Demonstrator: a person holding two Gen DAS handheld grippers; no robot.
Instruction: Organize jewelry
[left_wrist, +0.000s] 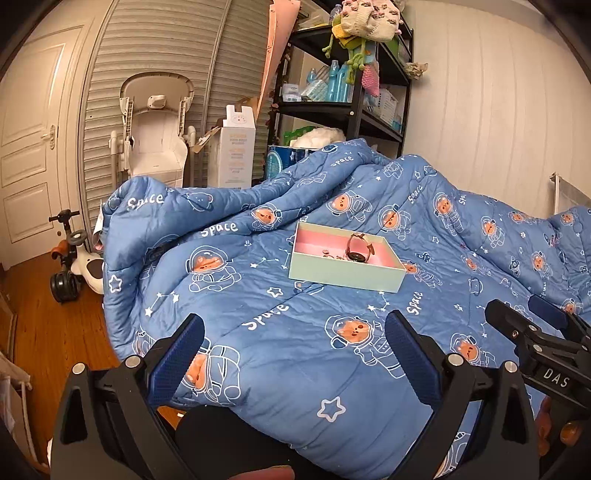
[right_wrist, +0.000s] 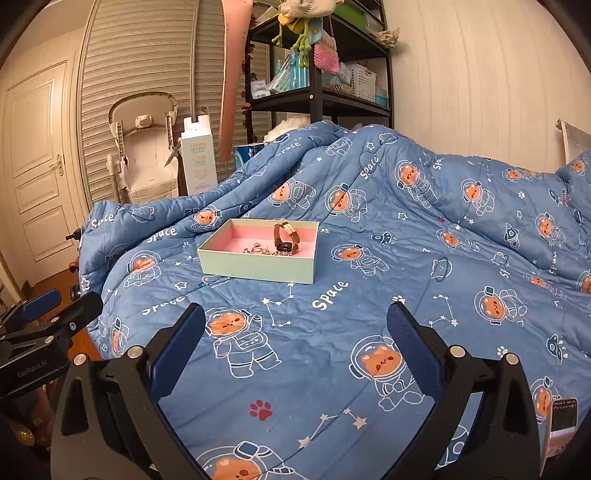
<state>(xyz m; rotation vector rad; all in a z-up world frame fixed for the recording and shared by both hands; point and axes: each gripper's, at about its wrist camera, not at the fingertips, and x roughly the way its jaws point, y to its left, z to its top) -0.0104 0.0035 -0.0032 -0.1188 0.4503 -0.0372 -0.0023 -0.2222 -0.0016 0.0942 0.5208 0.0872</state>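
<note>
Two grippers: the left gripper (left_wrist: 294, 354) and right gripper (right_wrist: 295, 347) both had fingers spread apart, holding nothing, low in each frame.
Box: a pale green box (right_wrist: 255, 266) with pink lining sat on the blue space-print quilt (right_wrist: 369, 332), centre of frame.
Watch: a brown-strapped wristwatch (right_wrist: 285, 238) stood on edge inside, at the box's right.
Small jewelry: a tangle of small pieces (right_wrist: 258, 250) lay beside the watch; individual items were too small to make out.
</note>
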